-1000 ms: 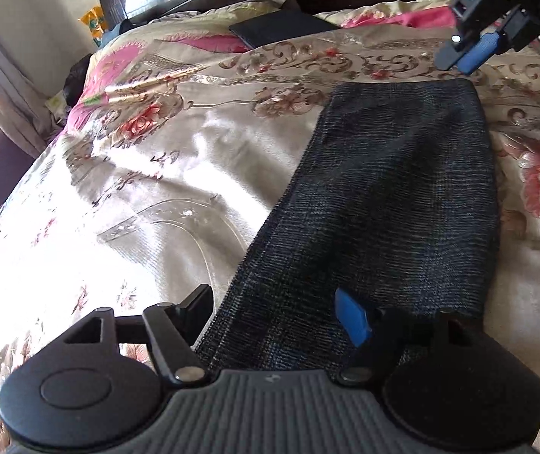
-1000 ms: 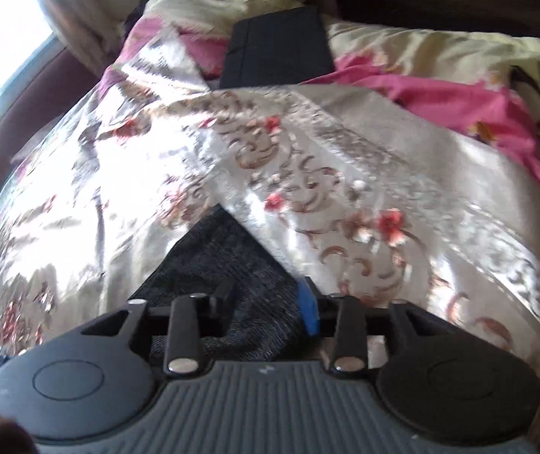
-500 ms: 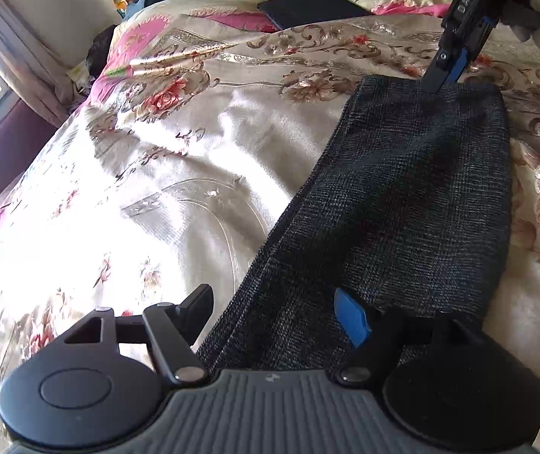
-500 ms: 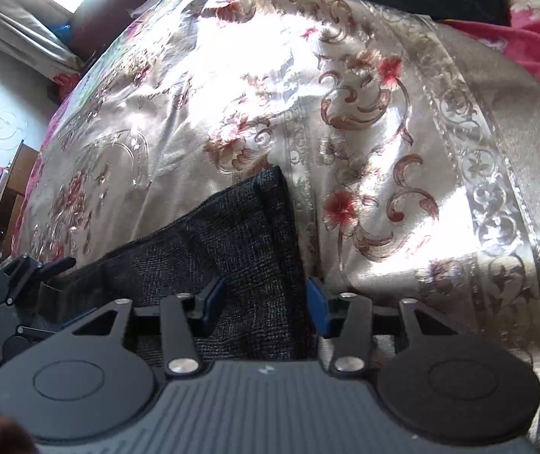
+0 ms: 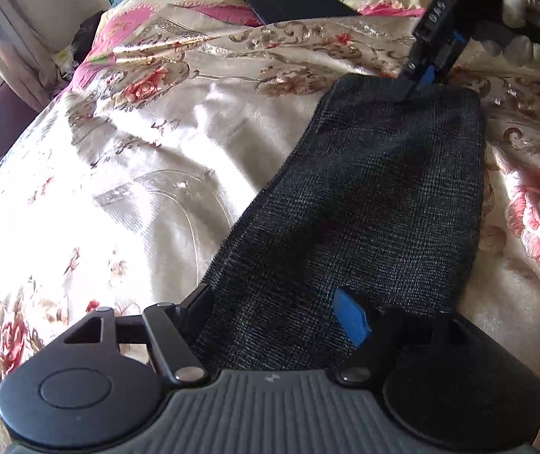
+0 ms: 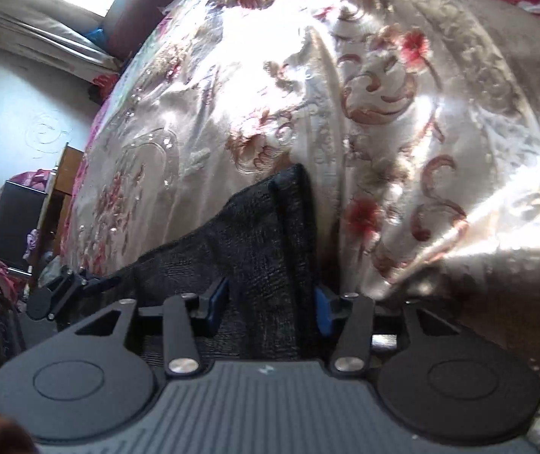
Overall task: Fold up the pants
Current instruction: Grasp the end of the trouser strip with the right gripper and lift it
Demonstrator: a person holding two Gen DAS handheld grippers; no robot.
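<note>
The dark grey woven pants [image 5: 375,189] lie folded lengthwise in a long strip on the floral bedspread [image 5: 137,174]. My left gripper [image 5: 277,310] is open, its fingers astride the near end of the strip. My right gripper [image 5: 419,79] shows in the left wrist view at the far end, tips down on the cloth. In the right wrist view the right gripper [image 6: 268,299] is open with that end of the pants [image 6: 254,234] between its blue-padded fingers [image 6: 322,310]. The left gripper [image 6: 54,295] shows at the lower left there.
A dark flat rectangular object [image 5: 296,3] lies near the pillows at the head of the bed. Curtains [image 5: 16,49] and a window are at the left. In the right wrist view the floor [image 6: 24,121] and a dark box [image 6: 16,223] show beside the bed.
The right gripper has come down from above the bed onto the far end of the pants and tilted over it. The left gripper has stayed at the near end.
</note>
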